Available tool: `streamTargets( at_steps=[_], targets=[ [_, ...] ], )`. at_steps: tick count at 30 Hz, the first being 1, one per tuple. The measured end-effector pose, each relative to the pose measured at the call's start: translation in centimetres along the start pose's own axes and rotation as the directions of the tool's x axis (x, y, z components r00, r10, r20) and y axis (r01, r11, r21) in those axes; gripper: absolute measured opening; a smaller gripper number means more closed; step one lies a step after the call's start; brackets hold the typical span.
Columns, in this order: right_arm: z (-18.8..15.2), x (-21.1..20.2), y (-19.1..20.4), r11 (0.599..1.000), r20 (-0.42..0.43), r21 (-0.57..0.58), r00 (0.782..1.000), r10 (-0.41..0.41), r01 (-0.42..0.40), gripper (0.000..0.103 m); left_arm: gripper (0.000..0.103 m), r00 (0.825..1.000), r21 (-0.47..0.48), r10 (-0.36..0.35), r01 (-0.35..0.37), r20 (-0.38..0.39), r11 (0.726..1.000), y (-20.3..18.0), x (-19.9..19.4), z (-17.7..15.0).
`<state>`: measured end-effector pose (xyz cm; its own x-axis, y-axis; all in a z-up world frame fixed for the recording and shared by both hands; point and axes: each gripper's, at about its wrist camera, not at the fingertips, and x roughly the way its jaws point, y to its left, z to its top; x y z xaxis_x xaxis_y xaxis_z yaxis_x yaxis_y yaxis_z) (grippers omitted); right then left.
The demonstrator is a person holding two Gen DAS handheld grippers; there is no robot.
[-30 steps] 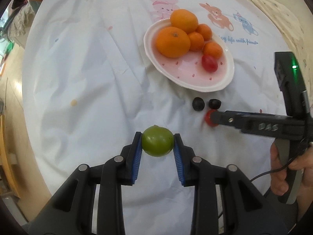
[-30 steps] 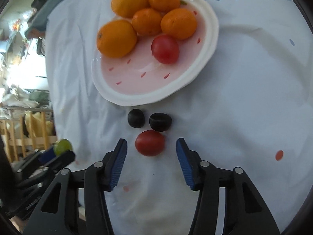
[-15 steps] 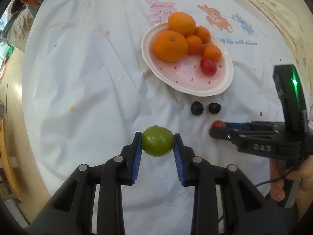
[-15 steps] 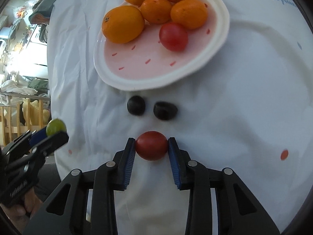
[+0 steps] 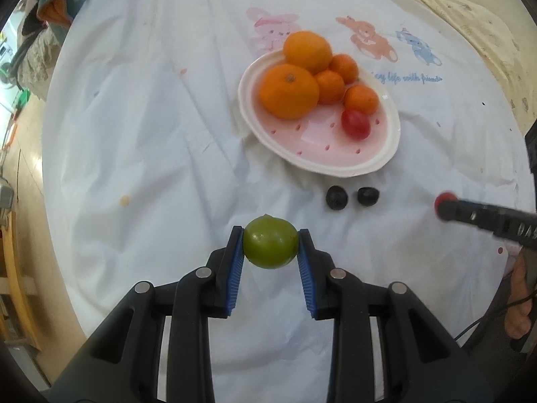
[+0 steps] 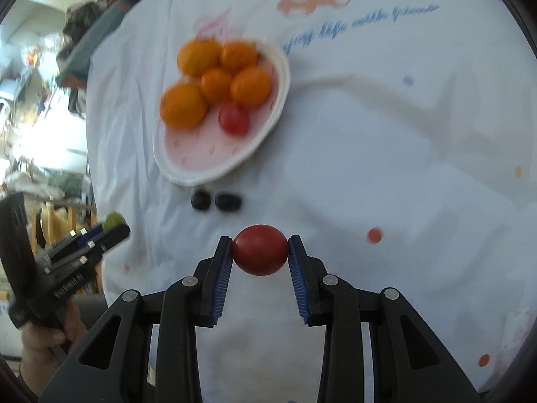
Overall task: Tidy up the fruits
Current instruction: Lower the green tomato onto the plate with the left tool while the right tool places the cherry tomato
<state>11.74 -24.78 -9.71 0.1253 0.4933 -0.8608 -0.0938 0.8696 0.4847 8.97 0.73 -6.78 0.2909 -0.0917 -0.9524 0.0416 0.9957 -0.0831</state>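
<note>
My left gripper (image 5: 270,248) is shut on a green fruit (image 5: 270,247) and holds it above the white cloth. My right gripper (image 6: 260,250) is shut on a red tomato (image 6: 260,249), lifted off the cloth; it also shows at the right of the left wrist view (image 5: 444,201). A pink-and-white plate (image 5: 335,164) holds several oranges (image 5: 288,91) and one red tomato (image 5: 355,124). Two dark fruits (image 5: 336,197) (image 5: 368,196) lie on the cloth just in front of the plate. The right wrist view is blurred.
The round table is covered by a white cloth (image 5: 151,134) with cartoon prints at the far side. The table edge curves along the left, with floor and clutter beyond. A beige cloth (image 5: 470,16) lies at the far right.
My right gripper closed on the red tomato, lifted it off the cloth and drew back to the right. My left gripper kept holding the green fruit, shifting only slightly.
</note>
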Motion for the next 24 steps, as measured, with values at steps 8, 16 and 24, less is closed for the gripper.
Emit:
streamTargets(
  at_steps=[8,16,24],
  targets=[
    [3.2,-3.4,1.5,0.998,0.15,-0.048,0.988,0.046,-0.04,0.035,0.027,0.999,-0.009,-0.011,0.011,0.051,1.0,-0.5,-1.3,3.4],
    [7.9,-3.4,1.9,0.996,0.2,-0.049,0.976,0.084,-0.075,0.035,0.027,0.998,0.016,-0.036,0.035,0.053,0.999,-2.2,0.5,6.5],
    [12.2,-0.2,0.8,0.998,0.158,-0.041,0.986,0.053,-0.047,0.035,0.027,0.999,0.017,-0.047,0.047,0.012,0.999,-3.3,4.2,8.2]
  ],
)
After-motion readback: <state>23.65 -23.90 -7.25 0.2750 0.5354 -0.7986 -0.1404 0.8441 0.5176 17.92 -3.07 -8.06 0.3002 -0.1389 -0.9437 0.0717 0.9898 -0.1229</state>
